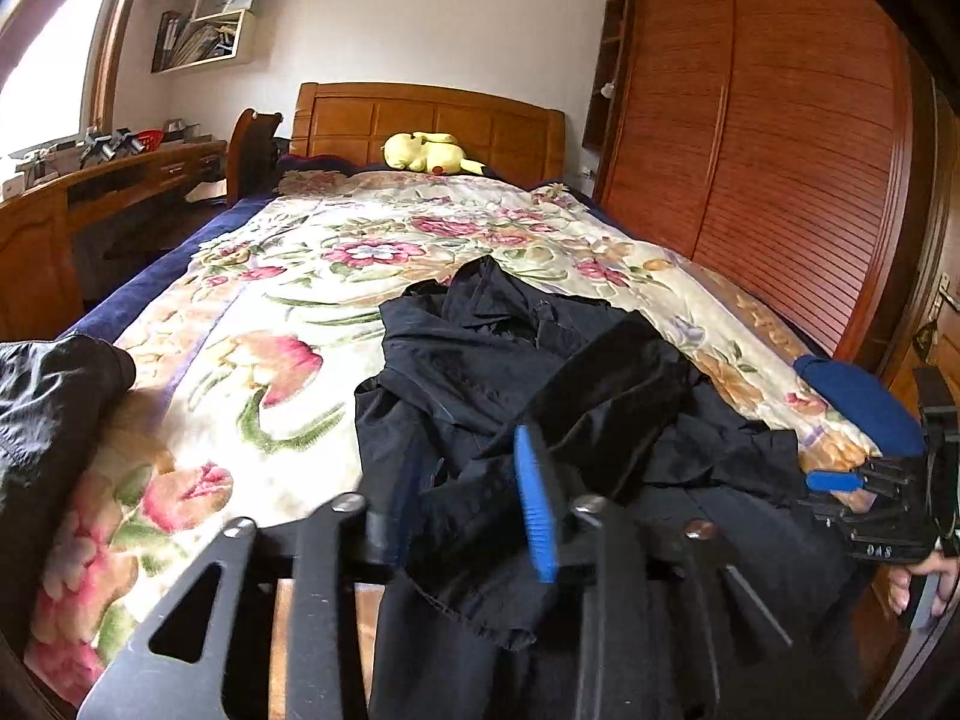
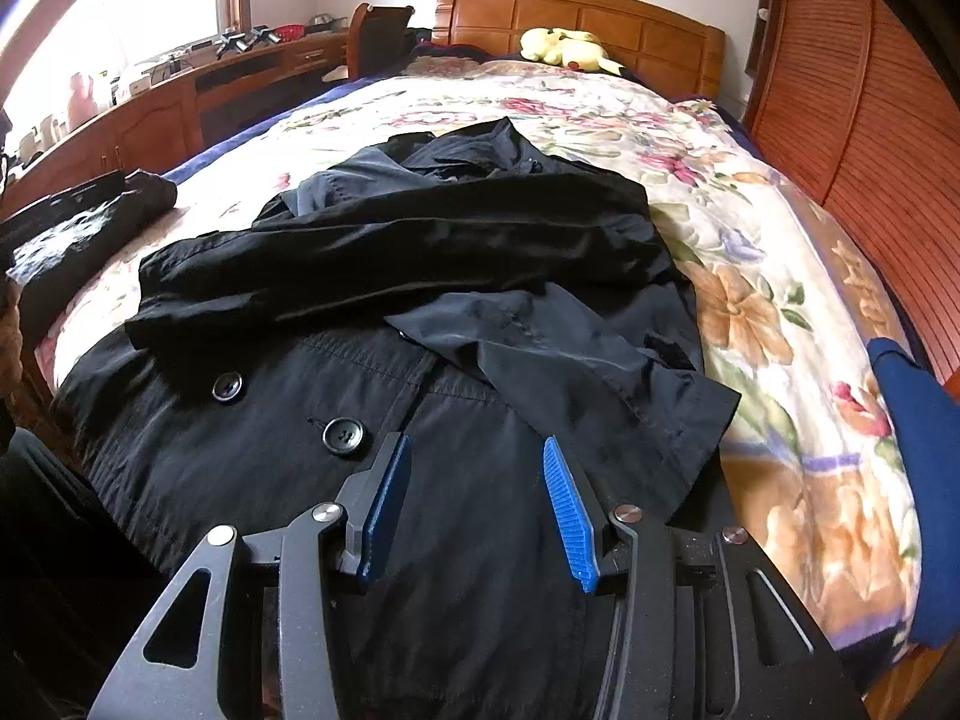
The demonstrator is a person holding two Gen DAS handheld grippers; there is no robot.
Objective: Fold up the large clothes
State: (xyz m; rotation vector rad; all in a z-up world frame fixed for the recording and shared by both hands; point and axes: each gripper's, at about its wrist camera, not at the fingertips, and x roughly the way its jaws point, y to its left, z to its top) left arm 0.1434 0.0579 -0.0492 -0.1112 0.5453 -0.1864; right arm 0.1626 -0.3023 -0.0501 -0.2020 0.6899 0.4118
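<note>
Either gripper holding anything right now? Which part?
Left gripper: a fold of the black buttoned coat lies between its jaws; which part, and whether it is clamped, cannot be told. Right gripper: jaws open above the coat front, holding nothing.

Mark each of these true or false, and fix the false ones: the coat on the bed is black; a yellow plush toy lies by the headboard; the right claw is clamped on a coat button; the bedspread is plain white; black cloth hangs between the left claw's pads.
1. The coat is black. True.
2. A yellow plush toy lies by the headboard. True.
3. The right claw is clamped on a button. False: its pads stand apart over the coat, gripping nothing.
4. The bedspread is plain white. False: it is floral.
5. Black cloth hangs between the left claw's pads. True.
</note>
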